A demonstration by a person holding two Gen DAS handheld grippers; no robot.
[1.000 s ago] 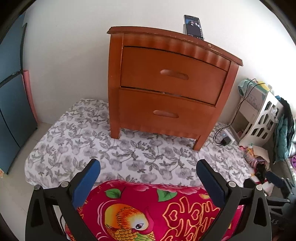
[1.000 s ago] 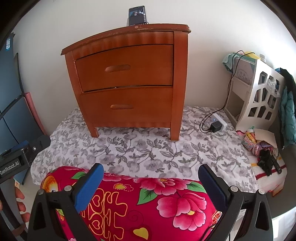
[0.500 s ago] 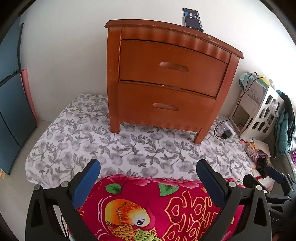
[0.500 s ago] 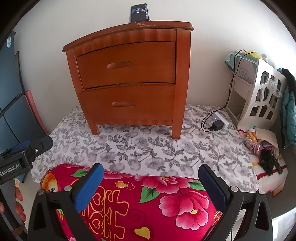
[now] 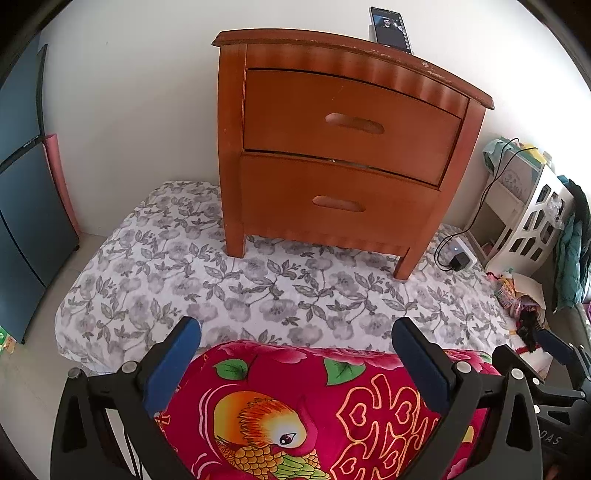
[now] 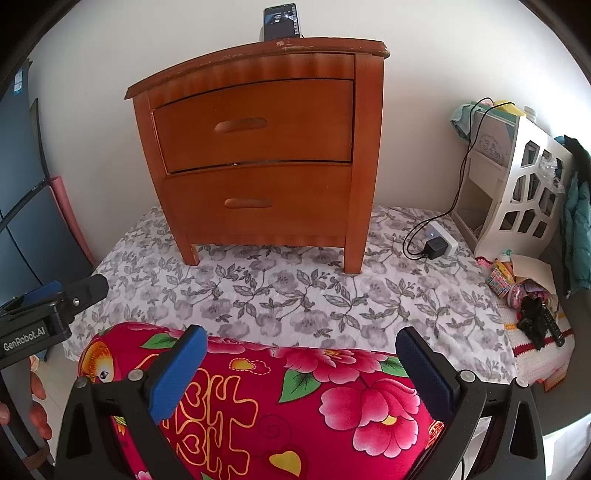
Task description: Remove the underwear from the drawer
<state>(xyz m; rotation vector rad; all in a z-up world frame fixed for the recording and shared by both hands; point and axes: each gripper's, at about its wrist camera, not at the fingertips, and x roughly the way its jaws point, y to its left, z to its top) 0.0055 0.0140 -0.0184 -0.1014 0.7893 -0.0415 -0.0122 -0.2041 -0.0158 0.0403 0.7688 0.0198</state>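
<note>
Nightstand (image 5: 343, 155) of glossy orange-brown wood, curved front, fluted band under the top, standing on four short legs at the far edge of a mattress (image 5: 258, 291) covered in a grey leaf-and-flower print sheet. Upper drawer (image 5: 347, 125) and lower drawer (image 5: 332, 203) both shut, each with an oval recessed pull; underwear not visible. Phone (image 6: 281, 20) propped upright at the back of the nightstand top, against the white wall. Red quilt (image 6: 295, 398), rolled, satin-looking, with flowers and a bird, along the mattress's near edge. Left gripper (image 5: 295, 354) spread wide, blue-padded fingers holding nothing, above the quilt. Right gripper (image 6: 297, 354) likewise wide apart and empty. White lattice shelf (image 6: 524, 184) beyond the mattress's right edge; white charger block (image 6: 437, 243) with a black cable lying on the sheet near it.
</note>
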